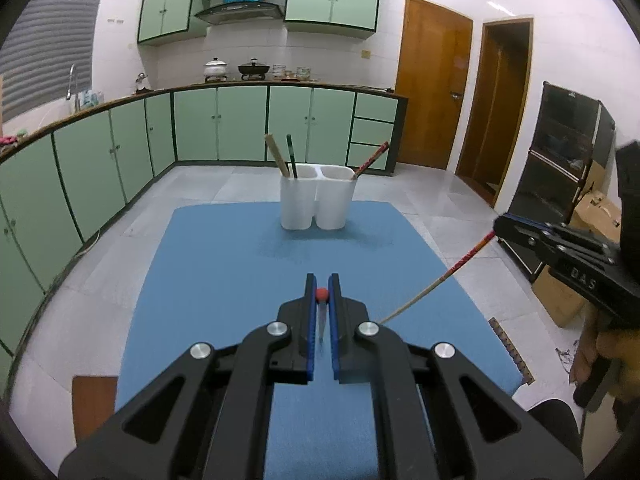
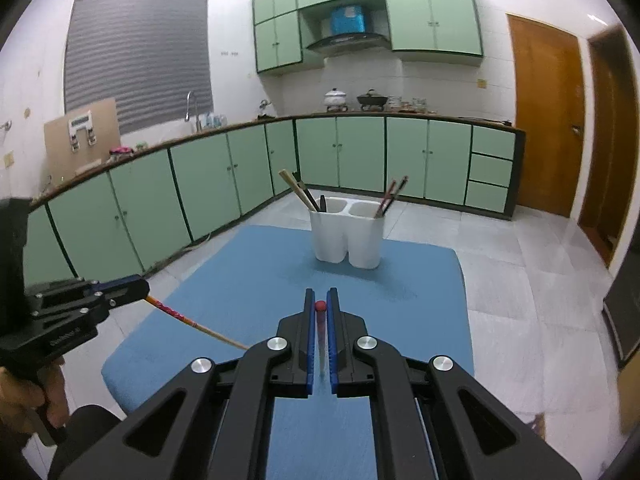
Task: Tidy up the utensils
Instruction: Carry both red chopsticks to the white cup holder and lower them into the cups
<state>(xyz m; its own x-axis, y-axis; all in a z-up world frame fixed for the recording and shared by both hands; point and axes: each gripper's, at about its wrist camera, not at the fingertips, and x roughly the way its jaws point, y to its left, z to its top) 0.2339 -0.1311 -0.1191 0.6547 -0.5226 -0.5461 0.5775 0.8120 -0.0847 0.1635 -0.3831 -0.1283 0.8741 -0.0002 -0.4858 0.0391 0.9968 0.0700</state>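
A white two-compartment holder stands at the far end of a blue mat. Its left cup holds a pale wooden stick and dark chopsticks, its right cup red-patterned ones. My left gripper is shut on a chopstick seen end-on, above the mat's middle. My right gripper is shut on a matching red-patterned chopstick. Both grippers hover above the mat, short of the holder, with their chopsticks trailing back towards me.
Green cabinets line the left and far walls. A wooden ruler lies along the mat's right edge and a brown board sits at its near left. Cardboard boxes and a black rack stand on the right. A person's hand holds the right gripper.
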